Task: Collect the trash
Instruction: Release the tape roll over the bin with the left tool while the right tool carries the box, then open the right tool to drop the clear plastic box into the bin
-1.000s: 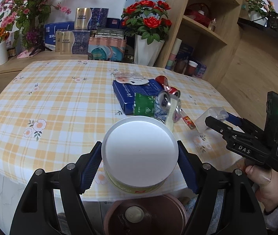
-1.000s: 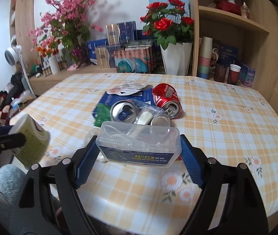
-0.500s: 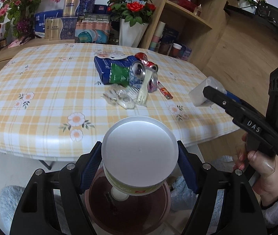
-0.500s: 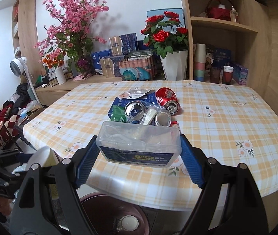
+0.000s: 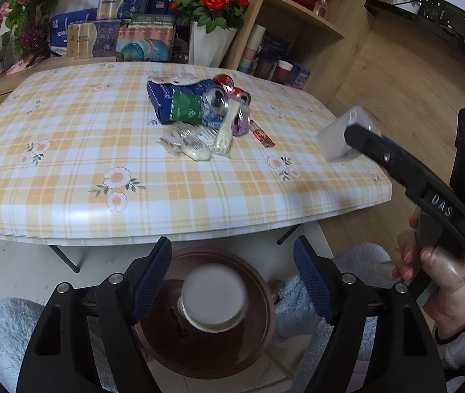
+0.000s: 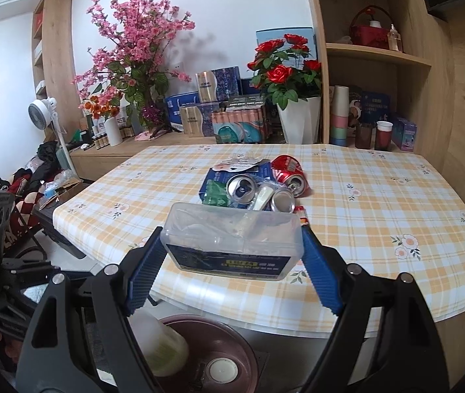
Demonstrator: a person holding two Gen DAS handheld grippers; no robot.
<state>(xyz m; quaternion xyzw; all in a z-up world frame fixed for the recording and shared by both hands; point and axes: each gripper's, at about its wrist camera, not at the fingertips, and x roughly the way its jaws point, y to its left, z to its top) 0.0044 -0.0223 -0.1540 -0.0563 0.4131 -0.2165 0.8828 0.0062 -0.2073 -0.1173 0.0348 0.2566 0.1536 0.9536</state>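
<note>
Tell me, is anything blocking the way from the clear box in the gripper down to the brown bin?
Nothing solid blocks it. The clear plastic box sits in the right gripper above the table edge; the brown bin lies open below, though a white cup is just dropping in.

black tool (image 5: pixel 232 281), ribbed blue pads (image 5: pixel 154 278)

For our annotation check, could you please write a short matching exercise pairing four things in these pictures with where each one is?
Things:
1. clear plastic box
2. white-lidded tub
3. red can
4. red roses

Places:
A. in a white vase behind the table
B. lying on the checked tablecloth
C. between the right gripper's pads
D. loose over the brown bin, below the left gripper's opening jaws

Pairs: 1-C, 2-D, 3-B, 4-A
</note>
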